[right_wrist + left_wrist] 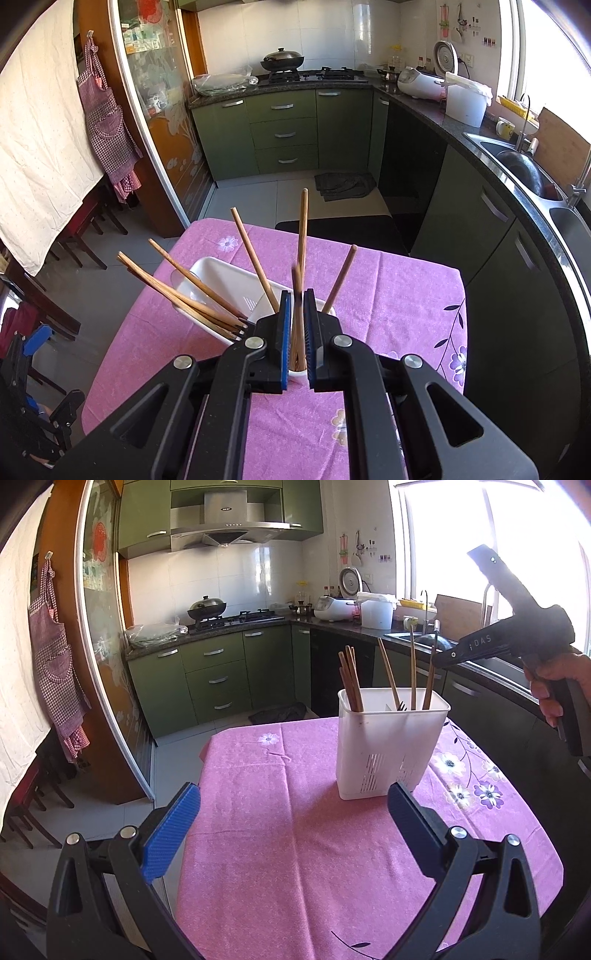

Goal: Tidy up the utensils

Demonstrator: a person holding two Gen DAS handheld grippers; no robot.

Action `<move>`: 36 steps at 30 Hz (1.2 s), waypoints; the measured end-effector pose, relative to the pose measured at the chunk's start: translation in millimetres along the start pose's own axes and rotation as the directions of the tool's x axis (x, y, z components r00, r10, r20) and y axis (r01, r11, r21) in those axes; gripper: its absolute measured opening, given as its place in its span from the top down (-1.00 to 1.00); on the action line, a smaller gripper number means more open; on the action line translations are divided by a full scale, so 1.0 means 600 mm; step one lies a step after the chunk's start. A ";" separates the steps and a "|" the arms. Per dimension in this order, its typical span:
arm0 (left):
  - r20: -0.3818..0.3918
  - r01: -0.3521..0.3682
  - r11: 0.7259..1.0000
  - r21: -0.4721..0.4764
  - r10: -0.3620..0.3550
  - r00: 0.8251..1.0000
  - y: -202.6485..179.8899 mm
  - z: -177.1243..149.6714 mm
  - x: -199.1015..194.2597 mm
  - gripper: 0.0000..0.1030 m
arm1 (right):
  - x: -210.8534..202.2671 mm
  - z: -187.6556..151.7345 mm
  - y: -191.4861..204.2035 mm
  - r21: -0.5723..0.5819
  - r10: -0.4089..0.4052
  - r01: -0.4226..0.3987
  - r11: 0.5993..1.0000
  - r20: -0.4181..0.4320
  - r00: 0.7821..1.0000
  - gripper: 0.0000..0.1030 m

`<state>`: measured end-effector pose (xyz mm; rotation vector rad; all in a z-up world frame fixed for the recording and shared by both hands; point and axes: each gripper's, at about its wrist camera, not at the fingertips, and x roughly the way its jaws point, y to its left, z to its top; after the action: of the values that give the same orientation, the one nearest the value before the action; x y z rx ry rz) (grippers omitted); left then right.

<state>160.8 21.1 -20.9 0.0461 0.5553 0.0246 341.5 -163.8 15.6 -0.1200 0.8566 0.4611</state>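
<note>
A white plastic utensil holder (388, 746) stands on the pink floral tablecloth (288, 830). Several wooden chopsticks (351, 679) lean in its left part and wooden-handled utensils (413, 672) stand in its right part. My left gripper (293, 819) is open and empty, low over the cloth in front of the holder. My right gripper (297, 325) is right above the holder (221, 277), shut on a wooden utensil handle (297, 314) that stands in it. The right gripper also shows in the left wrist view (458, 653), at the top of a handle.
The table's left edge drops to a tiled floor (177, 760). Green kitchen cabinets (221, 672) and a counter with a sink (524, 166) run behind and to the right. A checked apron (55, 657) hangs at the left. Chairs (88, 225) stand near the table.
</note>
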 end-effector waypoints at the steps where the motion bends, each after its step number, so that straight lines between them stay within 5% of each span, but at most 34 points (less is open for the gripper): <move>1: 0.001 0.000 1.000 0.000 0.000 1.000 -0.001 0.000 -0.001 -0.87 | -0.007 -0.002 0.001 -0.002 0.000 0.000 1.000 0.007 1.000 0.71; 4: 0.005 0.001 1.000 0.000 -0.001 1.000 -0.004 0.001 -0.004 -0.87 | -0.044 -0.009 0.008 -0.006 0.004 -0.004 1.000 0.052 0.999 0.63; 8: 0.010 0.008 1.000 -0.005 -0.008 1.000 -0.005 0.000 -0.011 -0.87 | -0.110 -0.052 0.021 -0.010 -0.012 0.013 1.000 0.147 0.989 0.24; 19: 0.008 0.024 1.000 0.003 -0.024 1.000 -0.021 -0.020 -0.032 -0.87 | -0.176 -0.312 0.042 0.060 -0.050 0.036 0.998 0.253 0.966 -0.50; 26: 0.017 0.038 0.999 -0.007 -0.038 0.999 -0.031 -0.047 -0.067 -0.87 | -0.215 -0.402 0.066 0.095 -0.084 0.056 0.994 0.321 0.943 -0.90; 36: 0.029 0.046 0.998 -0.054 -0.044 0.999 -0.015 -0.083 -0.126 -0.87 | -0.286 -0.456 0.098 0.127 -0.194 0.156 0.980 0.385 0.902 -0.91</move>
<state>70.4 11.2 -24.2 -0.0191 0.5275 -0.0047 27.3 -247.7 -29.7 -0.0150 0.4606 0.2608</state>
